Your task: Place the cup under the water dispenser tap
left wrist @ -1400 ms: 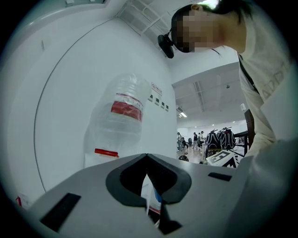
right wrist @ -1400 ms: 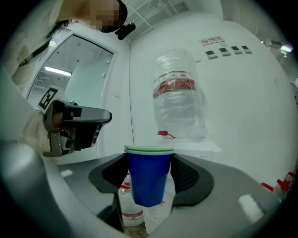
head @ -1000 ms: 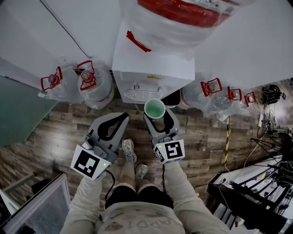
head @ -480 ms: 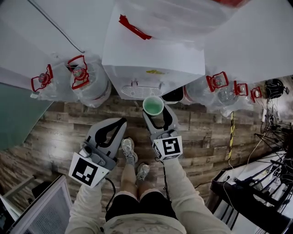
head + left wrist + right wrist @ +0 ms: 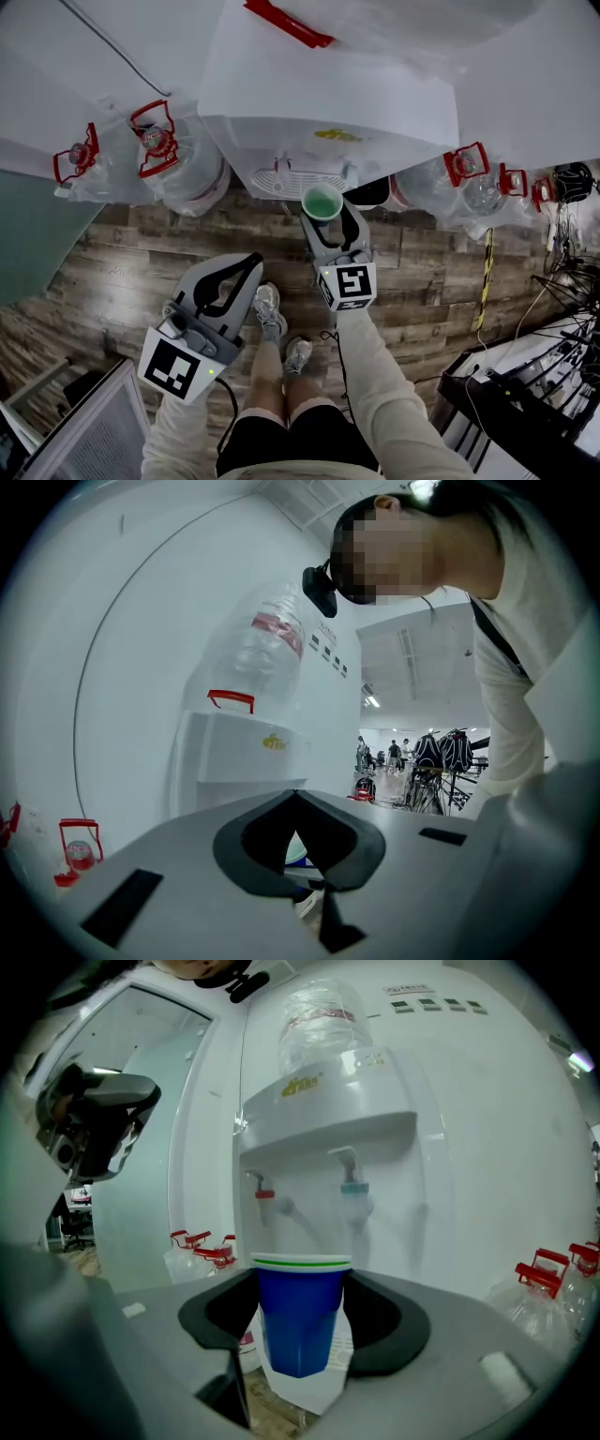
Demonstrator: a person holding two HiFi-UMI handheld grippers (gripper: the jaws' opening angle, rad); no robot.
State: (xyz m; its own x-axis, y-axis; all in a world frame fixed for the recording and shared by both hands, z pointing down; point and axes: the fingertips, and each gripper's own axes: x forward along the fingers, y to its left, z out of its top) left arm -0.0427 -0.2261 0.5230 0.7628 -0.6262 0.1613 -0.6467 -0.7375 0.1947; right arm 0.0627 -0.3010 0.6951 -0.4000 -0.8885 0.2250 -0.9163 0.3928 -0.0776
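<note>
A blue cup (image 5: 322,201) with a green inside and a white rim is held upright in my right gripper (image 5: 325,210), which is shut on its sides. The cup (image 5: 300,1321) hangs in front of the white water dispenser (image 5: 328,1129), lower than the red tap (image 5: 264,1196) and the blue tap (image 5: 353,1190) and roughly between them. From above, the cup sits just in front of the drip tray (image 5: 289,182). My left gripper (image 5: 246,264) hangs back to the left, shut and empty, with its tips meeting in the left gripper view (image 5: 296,799).
Large water jugs with red handles stand on the wood floor left (image 5: 178,159) and right (image 5: 450,183) of the dispenser (image 5: 328,103). The person's shoes (image 5: 267,309) are below the grippers. Cables and equipment (image 5: 562,187) crowd the right side; a white cabinet (image 5: 84,422) is at bottom left.
The person has stepped closer to the dispenser. My right gripper has carried the cup forward toward the taps. The left gripper has dropped back and lower.
</note>
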